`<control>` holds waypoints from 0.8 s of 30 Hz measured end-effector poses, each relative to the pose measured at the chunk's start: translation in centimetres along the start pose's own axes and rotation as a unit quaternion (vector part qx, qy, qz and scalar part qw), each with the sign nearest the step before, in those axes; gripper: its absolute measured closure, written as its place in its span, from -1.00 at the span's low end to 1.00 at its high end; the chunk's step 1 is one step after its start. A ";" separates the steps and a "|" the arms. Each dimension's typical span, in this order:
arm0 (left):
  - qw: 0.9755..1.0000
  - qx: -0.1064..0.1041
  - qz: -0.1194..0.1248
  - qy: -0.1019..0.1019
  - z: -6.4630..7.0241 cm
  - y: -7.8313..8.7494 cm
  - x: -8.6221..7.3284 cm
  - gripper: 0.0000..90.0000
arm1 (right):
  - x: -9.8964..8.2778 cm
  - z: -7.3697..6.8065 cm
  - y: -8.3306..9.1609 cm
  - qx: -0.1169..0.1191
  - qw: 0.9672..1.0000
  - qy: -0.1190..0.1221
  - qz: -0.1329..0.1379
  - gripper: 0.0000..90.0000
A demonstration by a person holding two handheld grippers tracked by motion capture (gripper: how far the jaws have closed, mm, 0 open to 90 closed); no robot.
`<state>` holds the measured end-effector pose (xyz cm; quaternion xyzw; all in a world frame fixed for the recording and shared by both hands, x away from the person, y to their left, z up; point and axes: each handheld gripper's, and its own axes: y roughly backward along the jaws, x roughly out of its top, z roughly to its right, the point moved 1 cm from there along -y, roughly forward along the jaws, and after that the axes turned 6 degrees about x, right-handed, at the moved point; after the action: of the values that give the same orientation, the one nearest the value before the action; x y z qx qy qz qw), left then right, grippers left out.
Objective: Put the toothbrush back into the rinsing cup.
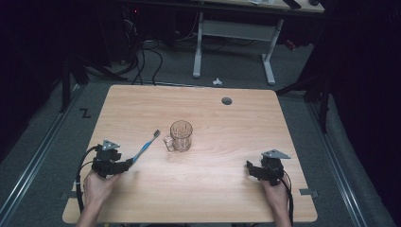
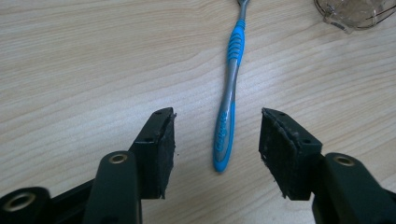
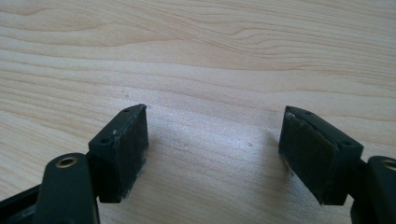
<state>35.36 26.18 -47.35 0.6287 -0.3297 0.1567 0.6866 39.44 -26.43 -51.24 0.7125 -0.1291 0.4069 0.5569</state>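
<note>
High view: a light wooden table [image 1: 142,109] carries a blue and grey toothbrush [image 1: 146,147] and a clear glass mug [image 1: 179,136] with its handle turned toward the near left. The toothbrush lies flat and slantwise just left of the mug, bristle end toward the far side, handle end toward the near left; the two are close but apart. The left gripper [image 1: 128,163] sits at the near left of the table in the person's left hand [image 1: 97,185], its fingers pointing at the handle end of the toothbrush.

Left gripper view: the fingers [image 2: 159,149] stand fairly wide, and the butt of the toothbrush [image 2: 225,135] handle lies on the wood between them, clear of both pads. Nothing is gripped. A corner of the mug [image 2: 355,14] shows at the top right.

The right gripper [image 1: 249,169] rests at the near right of the table in the right hand [image 1: 275,195], well apart from mug and brush. In the right gripper view its fingers [image 3: 123,149] are spread wide over bare wood, holding nothing.
</note>
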 end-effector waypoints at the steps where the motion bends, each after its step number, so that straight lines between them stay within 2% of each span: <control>1: 1.000 0.000 -0.001 -0.002 0.0 -0.1 0.1 0.03 | 0.0 0.0 0.0 0.000 1.000 0.000 0.000 -0.46; 6: 1.000 -0.008 -0.007 -0.006 0.1 -0.6 0.8 0.03 | 0.0 0.0 0.0 0.000 1.000 0.000 0.000 -0.46; 9: 1.000 -0.006 -0.007 -0.009 0.2 -0.8 1.1 0.05 | 0.0 0.0 0.0 0.000 1.000 0.000 0.000 -0.46; 14: 1.000 -0.004 -0.004 -0.026 0.5 -1.0 1.9 0.10 | 0.0 0.0 0.0 0.000 1.000 0.000 0.000 -0.46; 17: 1.000 -0.014 -0.005 -0.022 0.4 -1.3 2.0 0.12 | 0.0 0.0 0.0 0.000 1.000 0.000 0.000 -0.46; 24: 1.000 -0.022 -0.012 -0.017 0.4 -1.9 2.2 0.09 | 0.0 0.0 0.0 0.000 1.000 0.000 0.000 -0.46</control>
<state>38.05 25.03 -47.41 0.6203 -0.3366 0.1304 0.6964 39.44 -26.43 -51.24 0.7125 -0.1293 0.4068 0.5570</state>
